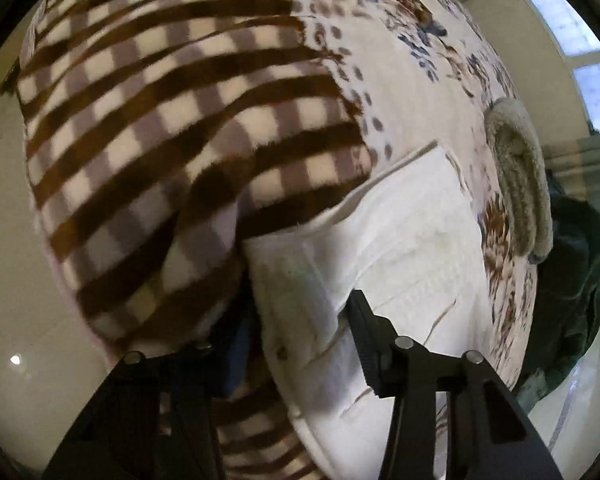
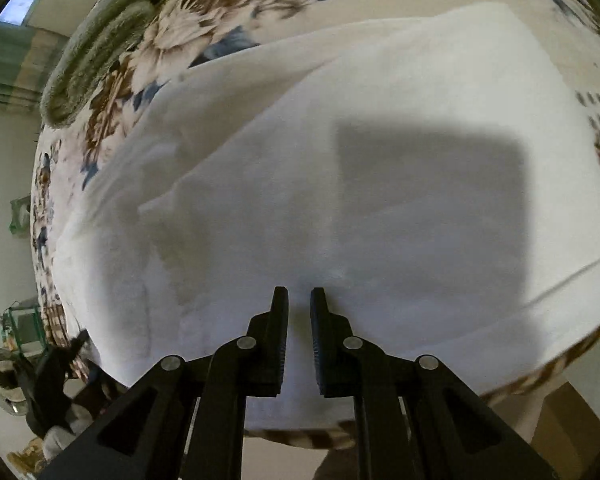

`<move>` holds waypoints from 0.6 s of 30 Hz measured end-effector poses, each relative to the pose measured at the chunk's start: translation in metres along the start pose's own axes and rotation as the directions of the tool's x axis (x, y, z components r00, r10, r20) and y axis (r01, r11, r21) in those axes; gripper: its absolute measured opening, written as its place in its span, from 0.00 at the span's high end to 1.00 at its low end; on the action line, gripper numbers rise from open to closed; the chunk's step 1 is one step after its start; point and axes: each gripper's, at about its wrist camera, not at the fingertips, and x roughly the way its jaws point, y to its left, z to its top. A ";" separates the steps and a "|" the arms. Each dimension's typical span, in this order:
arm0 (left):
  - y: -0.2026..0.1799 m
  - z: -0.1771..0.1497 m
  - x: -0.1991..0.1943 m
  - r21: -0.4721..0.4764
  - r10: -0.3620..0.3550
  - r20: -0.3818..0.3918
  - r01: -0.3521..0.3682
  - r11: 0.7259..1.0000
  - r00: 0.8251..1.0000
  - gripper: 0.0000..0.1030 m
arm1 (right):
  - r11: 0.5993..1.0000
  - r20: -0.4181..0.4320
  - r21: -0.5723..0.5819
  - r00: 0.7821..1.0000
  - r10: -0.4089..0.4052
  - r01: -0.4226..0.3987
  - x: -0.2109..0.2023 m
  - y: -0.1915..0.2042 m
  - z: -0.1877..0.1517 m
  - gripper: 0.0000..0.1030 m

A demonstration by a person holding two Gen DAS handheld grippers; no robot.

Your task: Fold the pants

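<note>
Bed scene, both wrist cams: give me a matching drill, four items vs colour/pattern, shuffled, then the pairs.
Column one:
1. pants
2. blanket
3. bedsheet
4. rolled towel

Column two:
A. brown and cream checks
B. plain white
C. grey-beige, fuzzy
D. cream with blue and brown flowers

Pairs: 1-B, 2-A, 3-D, 4-C.

The pants lie on the bedsheet, with the blanket bunched beside them and the rolled towel near the bed's edge.
</note>
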 end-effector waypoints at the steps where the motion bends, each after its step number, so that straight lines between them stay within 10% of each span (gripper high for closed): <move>1: 0.002 -0.001 -0.001 -0.010 -0.011 0.007 0.011 1.000 1.000 0.63 | 1.000 0.006 -0.005 1.000 -0.018 0.018 -0.001 0.000 -0.001 0.88; 12: -0.032 -0.034 -0.057 0.208 -0.117 0.089 0.097 0.973 0.989 0.80 | 0.997 0.012 -0.007 0.997 -0.071 0.071 -0.002 -0.005 -0.002 0.88; 18: 0.009 0.001 -0.004 0.000 -0.130 0.015 0.130 0.992 0.991 0.60 | 0.998 -0.006 -0.010 0.998 -0.057 0.057 -0.003 -0.007 0.001 0.88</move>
